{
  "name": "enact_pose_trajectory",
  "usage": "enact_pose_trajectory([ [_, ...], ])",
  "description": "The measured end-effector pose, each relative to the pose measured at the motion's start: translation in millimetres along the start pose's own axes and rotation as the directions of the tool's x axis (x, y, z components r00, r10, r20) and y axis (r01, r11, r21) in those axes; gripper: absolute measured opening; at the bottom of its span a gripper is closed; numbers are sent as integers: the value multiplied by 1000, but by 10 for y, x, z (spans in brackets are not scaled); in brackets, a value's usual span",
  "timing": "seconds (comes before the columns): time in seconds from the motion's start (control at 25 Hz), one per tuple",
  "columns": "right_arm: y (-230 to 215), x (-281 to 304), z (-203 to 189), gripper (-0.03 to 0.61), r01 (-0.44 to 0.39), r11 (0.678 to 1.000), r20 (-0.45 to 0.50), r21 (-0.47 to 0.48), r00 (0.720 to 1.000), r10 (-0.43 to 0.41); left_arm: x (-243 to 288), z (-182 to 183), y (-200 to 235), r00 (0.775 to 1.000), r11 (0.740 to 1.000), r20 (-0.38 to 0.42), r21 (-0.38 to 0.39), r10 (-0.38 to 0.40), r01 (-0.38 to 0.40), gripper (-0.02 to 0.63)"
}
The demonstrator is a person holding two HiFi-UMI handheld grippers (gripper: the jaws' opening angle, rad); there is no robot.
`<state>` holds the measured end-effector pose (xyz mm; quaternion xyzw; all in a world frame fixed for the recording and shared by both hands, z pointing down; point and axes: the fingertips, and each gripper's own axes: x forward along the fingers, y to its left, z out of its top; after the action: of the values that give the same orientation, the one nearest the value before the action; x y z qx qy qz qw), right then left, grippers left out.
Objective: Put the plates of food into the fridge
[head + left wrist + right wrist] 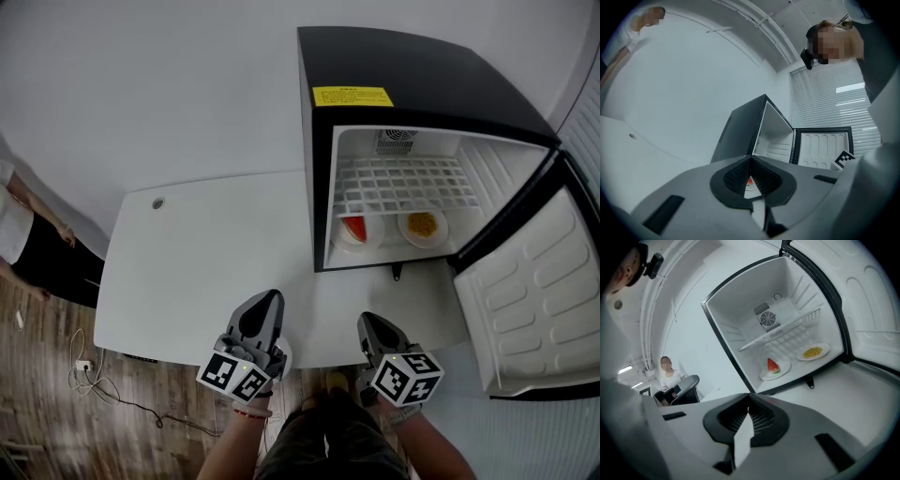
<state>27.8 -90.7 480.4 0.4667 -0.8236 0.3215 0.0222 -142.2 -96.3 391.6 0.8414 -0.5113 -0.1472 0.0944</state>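
The table (206,253) shows a smooth, matt white top. At one o'clock, the fridge (412,70) wears a black casing with a soft sheen, and there's a yellow paper-like label (352,96) on its front edge. Inside, it's all white moulded plastic, with a white coated wire shelf (403,183) and smooth white plates (783,367). At four o'clock, the door (539,300) lining is ribbed white plastic. At eight o'clock, the floor (56,412) looks like wood planking. The left gripper (267,298) and right gripper (370,321) have matt grey plastic shells, and their black pads (736,176) are finely ribbed.
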Motion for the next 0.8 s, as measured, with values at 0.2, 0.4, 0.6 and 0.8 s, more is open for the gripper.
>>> enact_pose_trajectory([
  [0.2, 275, -113, -435, 8, -38, 999, -69, -12, 997, 37, -419, 189, 63, 998, 999, 35, 10, 49, -49, 6],
  [0.4, 599, -144, -922, 8, -89, 996, -156, -19, 984, 85, -845, 241, 212, 993, 993, 36, 38, 111, -113, 6],
  [0.6, 891, -111, -1413, 8, -122, 993, -248, 1, 962, 118, -1268, 224, 401, 982, 981, 40, 41, 186, -187, 6],
  [0.8, 1056, -46, -1816, 9, -121, 987, -315, 108, 937, 149, -1598, 100, 560, 970, 970, 33, 33, 241, -242, 6],
])
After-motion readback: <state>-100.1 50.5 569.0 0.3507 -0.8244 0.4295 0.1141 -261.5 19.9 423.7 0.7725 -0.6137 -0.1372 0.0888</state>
